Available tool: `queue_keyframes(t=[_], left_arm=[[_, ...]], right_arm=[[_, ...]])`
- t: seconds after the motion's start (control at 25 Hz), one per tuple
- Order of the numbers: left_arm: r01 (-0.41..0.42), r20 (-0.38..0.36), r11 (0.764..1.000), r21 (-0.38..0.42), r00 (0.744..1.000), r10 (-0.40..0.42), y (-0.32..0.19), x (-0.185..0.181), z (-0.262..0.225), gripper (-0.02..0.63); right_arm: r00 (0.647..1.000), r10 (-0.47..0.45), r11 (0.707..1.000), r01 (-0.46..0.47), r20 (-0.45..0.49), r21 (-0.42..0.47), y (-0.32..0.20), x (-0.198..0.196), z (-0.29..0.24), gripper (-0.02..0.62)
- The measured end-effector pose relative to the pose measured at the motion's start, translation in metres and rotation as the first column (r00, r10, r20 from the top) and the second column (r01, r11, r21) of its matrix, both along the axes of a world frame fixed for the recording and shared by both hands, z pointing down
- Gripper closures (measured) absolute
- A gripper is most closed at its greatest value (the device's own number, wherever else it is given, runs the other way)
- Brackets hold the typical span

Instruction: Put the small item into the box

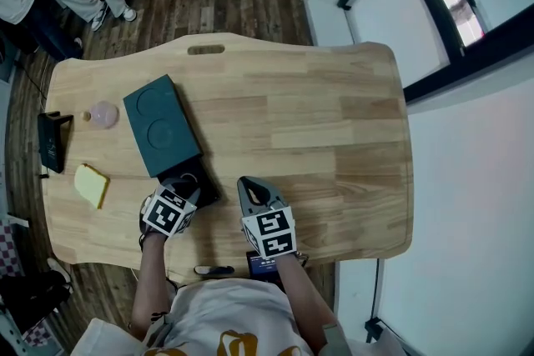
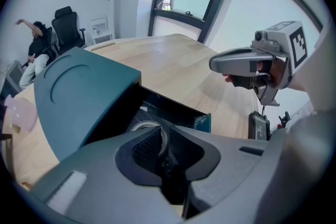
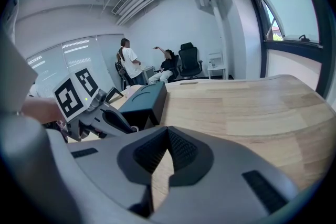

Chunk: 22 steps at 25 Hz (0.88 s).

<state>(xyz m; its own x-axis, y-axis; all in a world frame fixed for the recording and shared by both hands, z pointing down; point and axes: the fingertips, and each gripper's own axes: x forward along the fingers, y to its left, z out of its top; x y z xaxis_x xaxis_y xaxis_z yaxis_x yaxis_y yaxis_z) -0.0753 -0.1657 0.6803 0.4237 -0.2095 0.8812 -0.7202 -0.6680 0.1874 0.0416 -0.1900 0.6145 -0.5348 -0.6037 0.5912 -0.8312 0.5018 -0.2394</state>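
Note:
A dark teal box (image 1: 158, 125) lies at the table's left, its lid (image 2: 79, 97) embossed with two circles. Its black inner tray (image 2: 176, 112) is slid out at the near end. My left gripper (image 1: 187, 182) hangs over that open tray. Its jaws are shut on a small pale ring-shaped item (image 2: 148, 124), seen edge-on between the pads in the left gripper view (image 2: 164, 138). My right gripper (image 1: 250, 189) hovers just right of the tray, shut and empty (image 3: 167, 134). It also shows as a grey beak, the right gripper (image 2: 226, 64). The box (image 3: 144, 99) sits left of it.
A pink round object (image 1: 103, 114), a yellow pad (image 1: 91, 184) and a black device (image 1: 52, 141) lie at the table's left edge. A dark phone-like device (image 1: 265, 264) rests at the near edge. People and office chairs are beyond the far end; a window wall is right.

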Motion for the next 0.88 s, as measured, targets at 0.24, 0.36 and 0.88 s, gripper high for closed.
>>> queue_keyframes(t=[0.24, 0.36, 0.88], left_arm=[[0.103, -0.085, 0.992, 0.075, 0.992, -0.097, -0.012, -0.004, -0.023, 0.565], [0.146, -0.131, 0.984, 0.101, 0.983, -0.132, -0.013, -0.005, -0.037, 0.565], [0.188, -0.206, 0.937, 0.294, 0.97, -0.13, 0.004, -0.004, -0.106, 0.603]], right_arm=[[1.0, 0.015, 0.999, -0.016, 0.015, 0.032, 0.001, 0.002, -0.013, 0.591], [0.999, 0.022, 0.998, -0.023, 0.025, 0.057, 0.001, 0.002, -0.024, 0.591], [0.991, 0.126, 0.984, -0.13, 0.039, 0.125, 0.014, 0.012, -0.079, 0.591]])
